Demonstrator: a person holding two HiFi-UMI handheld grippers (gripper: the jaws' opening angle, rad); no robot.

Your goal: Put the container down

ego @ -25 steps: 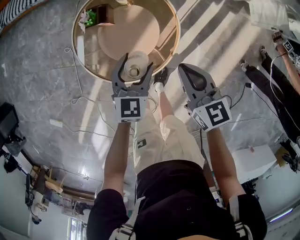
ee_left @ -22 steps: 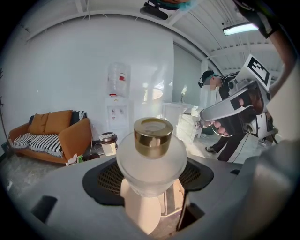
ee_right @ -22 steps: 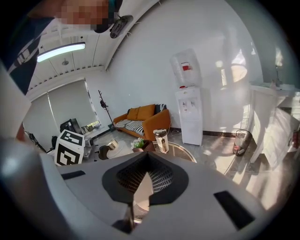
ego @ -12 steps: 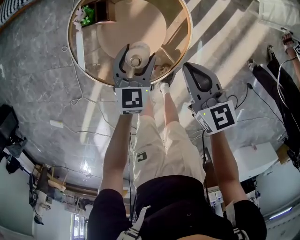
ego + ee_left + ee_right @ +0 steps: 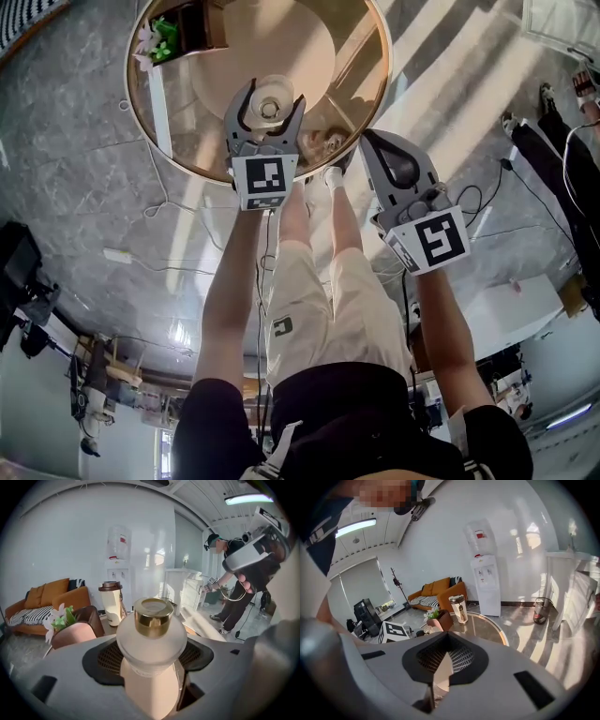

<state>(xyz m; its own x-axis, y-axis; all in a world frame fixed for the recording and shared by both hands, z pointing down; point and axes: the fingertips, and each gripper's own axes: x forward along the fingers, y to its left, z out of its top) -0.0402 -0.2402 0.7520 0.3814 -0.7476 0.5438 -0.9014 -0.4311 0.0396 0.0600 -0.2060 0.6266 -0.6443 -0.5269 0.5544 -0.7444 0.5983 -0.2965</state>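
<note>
Below, the round glass table fills the upper part of the head view. The left gripper reaches over its near side, jaws closed on the pale body of the container (a frosted bottle, held upright); whether its base touches the glass cannot be told. The right gripper hangs just beside the table's edge, jaws pressed together with nothing between them. A gold cap tops the container
</note>
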